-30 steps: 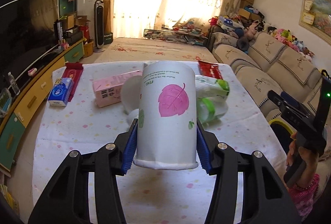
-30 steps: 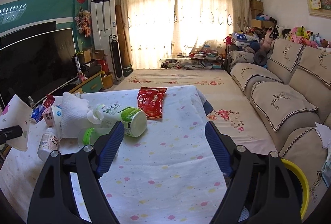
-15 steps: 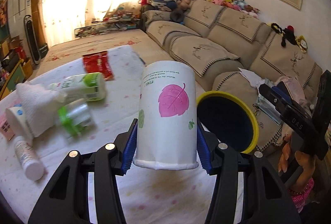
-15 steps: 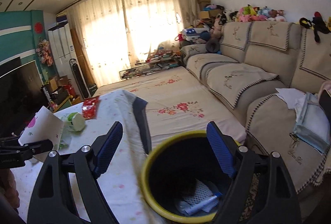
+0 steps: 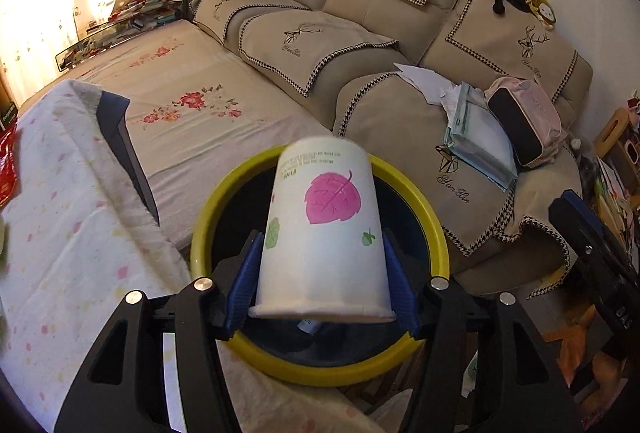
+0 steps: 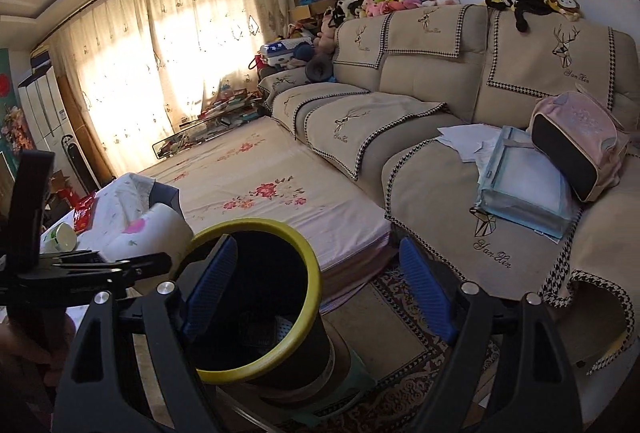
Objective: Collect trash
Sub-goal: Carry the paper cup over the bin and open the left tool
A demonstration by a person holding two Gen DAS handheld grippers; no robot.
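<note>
Both views have swung off the counter (image 5: pixel 60 217) and toward the sofa (image 5: pixel 360 45) since a second ago; the bin, then only a sliver at the frame edge, now fills the near centre of the left wrist view.

Left tongs (image 5: pixel 322 273): the paper cup with the pink leaf print (image 5: pixel 324 233) sits between the blue pads (image 5: pixel 244 281), base toward the camera, mouth pointing away and down. Jaws have just been opening. A thin gap seems to show at the left pad, so the cup looks released or nearly so; contact on the right pad I cannot tell.

Yellow-rimmed trash bin (image 5: pixel 438 233) stands on the floor between counter and sofa, directly below the cup. Placement reads as deliberate: cup centred over the dark opening so it falls inside, clear of the rim. Some rubbish is dimly visible at the bottom.

Left hand pose: tongs pitched steeply down, reaching out past the counter edge over the bin.

Right tongs (image 6: pixel 320 289): spread wide, nothing between them, hanging just right of the bin (image 6: pixel 308 253) and aimed lower toward the rug (image 6: pixel 400 353). Judged idle, kept aside to leave the drop clear.

A red snack wrapper (image 6: pixel 84 213) and a green-capped bottle (image 6: pixel 64 235) lie on the far counter, not yet collected.
</note>
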